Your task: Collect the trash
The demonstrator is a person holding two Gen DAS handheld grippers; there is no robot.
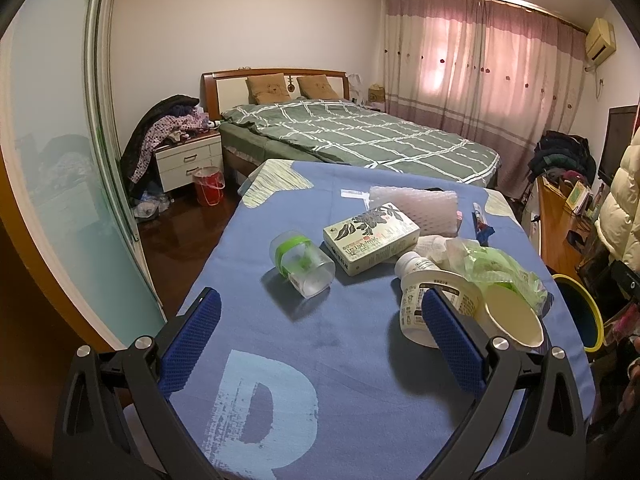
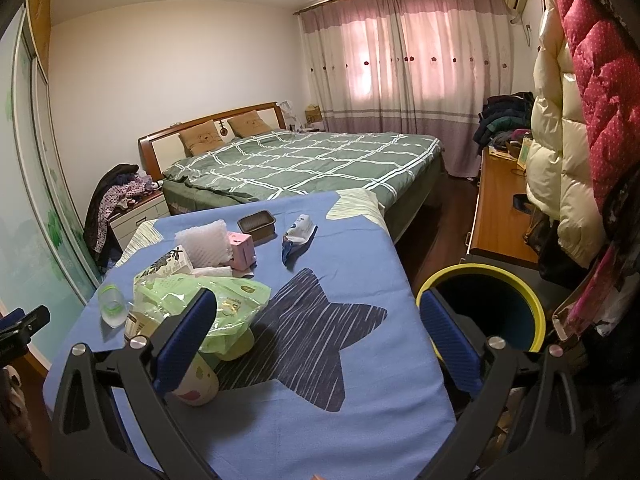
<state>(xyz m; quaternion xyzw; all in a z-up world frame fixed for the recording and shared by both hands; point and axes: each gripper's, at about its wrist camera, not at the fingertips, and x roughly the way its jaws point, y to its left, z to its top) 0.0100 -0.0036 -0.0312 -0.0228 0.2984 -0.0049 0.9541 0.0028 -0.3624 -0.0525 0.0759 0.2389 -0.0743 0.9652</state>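
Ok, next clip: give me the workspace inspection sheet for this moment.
Surface: blue cloth with a dark star covers the table.
Job's things: clear jar on its side, green box, white bottle, green bag, paper cup, foam sheet, pink carton, brown tray, wrapper; yellow-rimmed bin beside the table.
Clutter: nothing seen.
Grippers: left claw open, empty; right claw open, empty.
Cables: nothing seen.
Surroundings: bed, curtains, hanging coats.
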